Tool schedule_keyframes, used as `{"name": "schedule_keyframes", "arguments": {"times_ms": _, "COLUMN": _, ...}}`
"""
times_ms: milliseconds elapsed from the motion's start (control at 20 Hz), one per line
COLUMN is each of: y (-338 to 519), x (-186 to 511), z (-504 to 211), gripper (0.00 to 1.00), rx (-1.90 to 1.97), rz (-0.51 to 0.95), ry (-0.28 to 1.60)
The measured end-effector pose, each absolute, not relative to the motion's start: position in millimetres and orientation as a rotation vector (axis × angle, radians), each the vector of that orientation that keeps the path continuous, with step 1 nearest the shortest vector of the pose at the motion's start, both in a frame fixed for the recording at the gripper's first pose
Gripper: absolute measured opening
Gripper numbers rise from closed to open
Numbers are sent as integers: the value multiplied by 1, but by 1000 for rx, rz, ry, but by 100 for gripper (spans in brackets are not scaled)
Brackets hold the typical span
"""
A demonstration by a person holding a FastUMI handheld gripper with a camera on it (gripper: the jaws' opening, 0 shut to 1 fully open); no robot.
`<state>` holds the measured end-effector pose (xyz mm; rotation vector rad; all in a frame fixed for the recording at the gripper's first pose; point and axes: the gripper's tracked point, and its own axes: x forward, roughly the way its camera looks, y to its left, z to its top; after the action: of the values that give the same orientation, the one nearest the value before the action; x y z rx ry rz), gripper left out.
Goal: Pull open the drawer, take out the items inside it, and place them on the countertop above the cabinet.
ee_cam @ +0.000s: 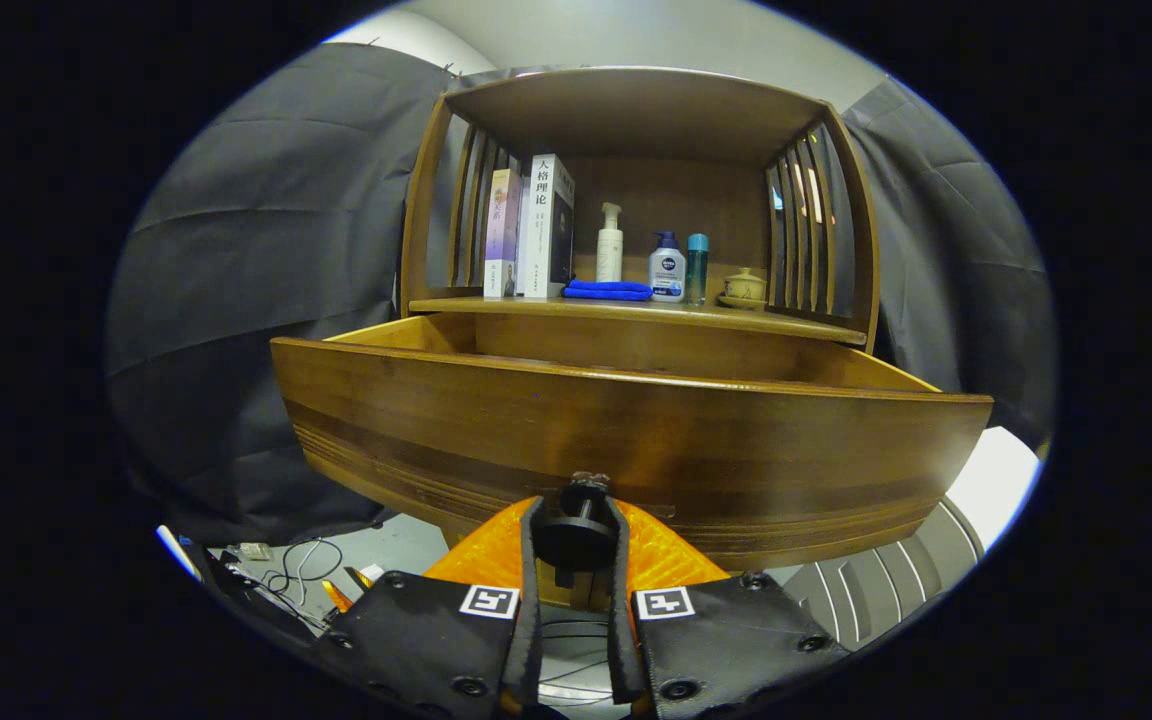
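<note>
1. We see the drawer (626,420) pulled well out across the frame's middle; opening looks done, while its contents stay hidden behind the front panel.
2. The worktop (636,310) above awaits them.
3. At lower centre, our hand-held gripper (576,520) is clamped on the knob (576,540).

Dim, warm indoor light. The drawer (626,440) front bows outward in strong fisheye distortion, and straight lines curve more toward the frame's edges. Its lower face lies in shadow. The shelf (636,308) items at upper centre look fairly sharp. A bright patch glares at lower right.
</note>
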<state>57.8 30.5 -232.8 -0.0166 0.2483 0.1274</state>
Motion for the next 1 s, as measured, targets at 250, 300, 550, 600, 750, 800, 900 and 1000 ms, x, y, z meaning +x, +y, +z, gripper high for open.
{"name": "schedule_keyframes", "arguments": {"times_ms": 250, "y": 33, "x": 57, "z": -231, "gripper": 32, "rx": 1, "rz": 162, "ry": 303}}
{"name": "schedule_keyframes", "arguments": {"times_ms": 300, "y": 34, "x": 56, "z": -231, "gripper": 38, "rx": -5, "rz": 183, "ry": 323}}
{"name": "schedule_keyframes", "arguments": {"times_ms": 550, "y": 21, "x": 45, "z": -186, "gripper": 72, "rx": -12, "rz": 196, "ry": 283}}
{"name": "schedule_keyframes", "arguments": {"times_ms": 600, "y": 16, "x": 43, "z": -174, "gripper": 78, "rx": -10, "rz": 193, "ry": 274}}
{"name": "schedule_keyframes", "arguments": {"times_ms": 750, "y": 13, "x": 46, "z": -133, "gripper": 98, "rx": 40, "rz": 210, "ry": 233}}
{"name": "schedule_keyframes", "arguments": {"times_ms": 800, "y": 10, "x": 50, "z": -122, "gripper": 98, "rx": 79, "rz": 209, "ry": 231}}
{"name": "schedule_keyframes", "arguments": {"times_ms": 900, "y": 4, "x": 65, "z": -112, "gripper": 98, "rx": 185, "rz": 200, "ry": 283}}
{"name": "schedule_keyframes", "arguments": {"times_ms": 1000, "y": -2, "x": 82, "z": -109, "gripper": 98, "rx": 304, "rz": 195, "ry": 370}}
